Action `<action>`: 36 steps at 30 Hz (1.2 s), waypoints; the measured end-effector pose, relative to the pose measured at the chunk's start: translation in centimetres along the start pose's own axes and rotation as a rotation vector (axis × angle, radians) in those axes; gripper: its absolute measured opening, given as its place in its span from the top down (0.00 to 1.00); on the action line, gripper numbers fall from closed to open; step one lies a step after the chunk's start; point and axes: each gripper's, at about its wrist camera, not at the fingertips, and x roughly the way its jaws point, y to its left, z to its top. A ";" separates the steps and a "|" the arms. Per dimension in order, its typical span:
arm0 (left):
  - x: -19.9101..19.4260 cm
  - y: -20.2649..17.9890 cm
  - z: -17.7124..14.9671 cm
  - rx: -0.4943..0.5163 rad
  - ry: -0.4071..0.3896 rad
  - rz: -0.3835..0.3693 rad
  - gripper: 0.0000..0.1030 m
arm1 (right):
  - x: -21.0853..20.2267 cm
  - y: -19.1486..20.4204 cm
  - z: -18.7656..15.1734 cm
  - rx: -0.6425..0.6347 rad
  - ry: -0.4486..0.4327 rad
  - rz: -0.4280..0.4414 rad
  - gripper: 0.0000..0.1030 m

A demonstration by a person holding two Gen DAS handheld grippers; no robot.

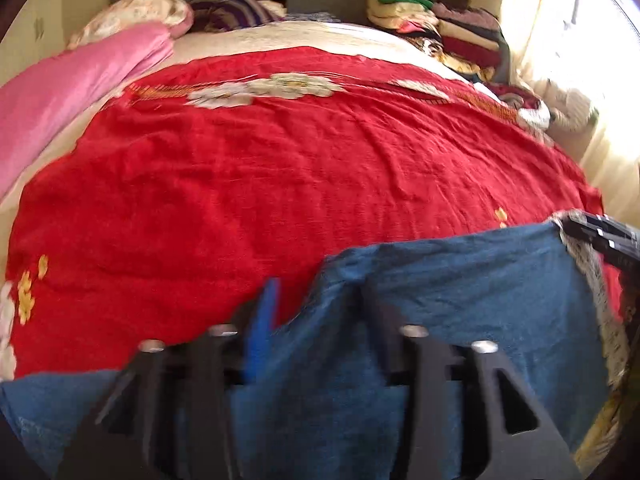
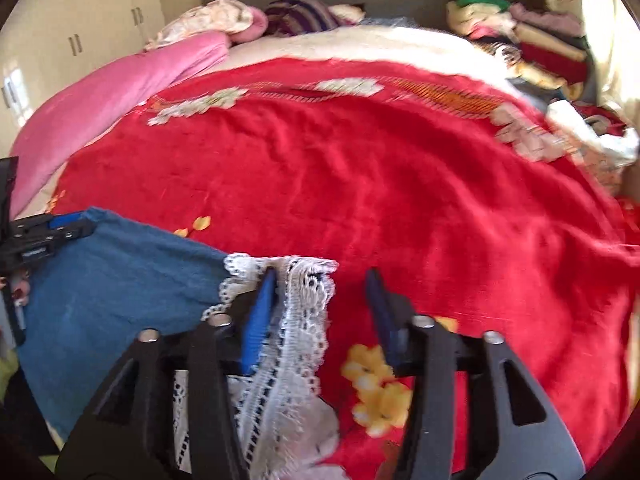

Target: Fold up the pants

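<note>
Blue pants (image 1: 460, 280) lie at the near edge of the bed, spread between the two grippers. My left gripper (image 1: 320, 312) has its jaws apart. Its left blue pad (image 1: 264, 320) is bare, and the cloth drapes over the right finger and hides it. In the right wrist view the pants (image 2: 120, 280) end in a white lace hem (image 2: 292, 320). This hem lies between the parted jaws of my right gripper (image 2: 322, 292), resting against the left pad (image 2: 262, 308). Each gripper shows in the other's view: the right gripper (image 1: 600, 236) and the left gripper (image 2: 52, 228).
A red flowered blanket (image 1: 300, 180) covers the bed. A pink quilt (image 1: 68, 92) lies along the left side, with pillows (image 1: 140, 16) at the headboard. Stacked folded clothes (image 1: 452, 28) sit at the far right. Wardrobe doors (image 2: 80, 40) stand at the left.
</note>
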 end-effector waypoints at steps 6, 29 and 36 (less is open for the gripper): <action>-4.9 0.3 -1.5 -0.012 -0.075 -0.005 0.34 | -6.5 1.5 -2.0 -0.010 -0.115 -0.130 0.43; -7.9 -2.8 -12.4 0.071 0.052 -0.013 0.20 | -7.1 3.7 -9.8 0.071 0.058 0.141 0.93; -7.3 -3.0 -12.3 0.075 0.059 0.014 0.19 | -6.7 2.8 -9.3 0.069 0.062 0.101 0.94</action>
